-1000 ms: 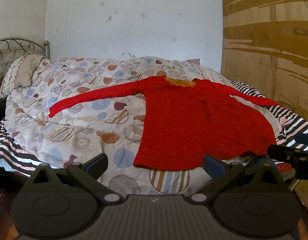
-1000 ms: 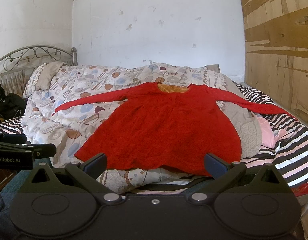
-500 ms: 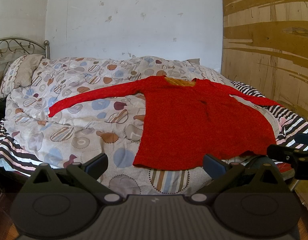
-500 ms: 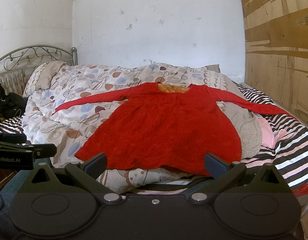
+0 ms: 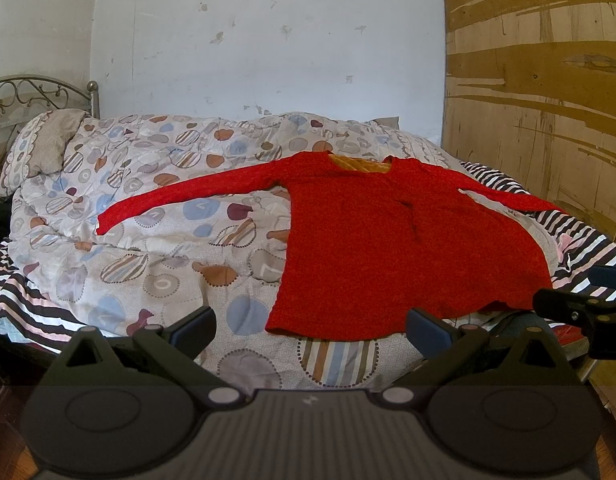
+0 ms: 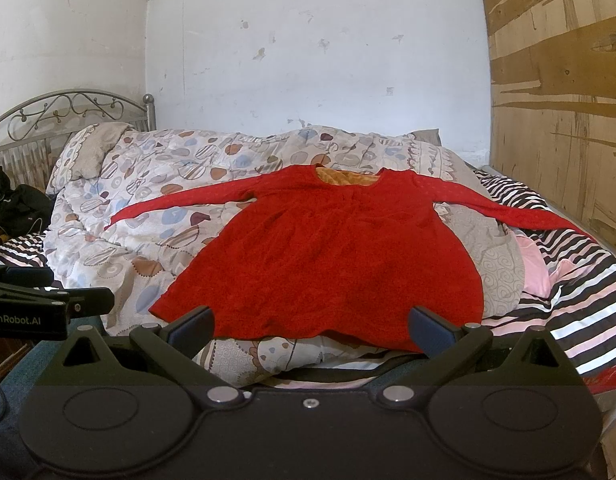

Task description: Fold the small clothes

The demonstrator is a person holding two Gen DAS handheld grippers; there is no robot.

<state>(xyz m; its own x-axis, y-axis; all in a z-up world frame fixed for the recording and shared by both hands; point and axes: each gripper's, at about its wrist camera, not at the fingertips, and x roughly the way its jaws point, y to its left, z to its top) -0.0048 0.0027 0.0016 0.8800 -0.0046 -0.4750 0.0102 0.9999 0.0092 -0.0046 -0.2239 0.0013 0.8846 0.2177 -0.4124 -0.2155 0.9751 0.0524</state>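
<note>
A small red long-sleeved dress with an orange lining at the neck lies flat on the bed, both sleeves spread out sideways and the hem towards me. My left gripper hovers open just short of the hem's left corner, holding nothing. My right gripper is open too, level with the hem's middle, nothing between its fingers. Each gripper shows at the edge of the other's view: the right gripper and the left gripper.
The dress rests on a patterned quilt over a striped sheet. A pillow and metal headboard stand at the left. A wooden board lines the right side. A dark bag lies far left.
</note>
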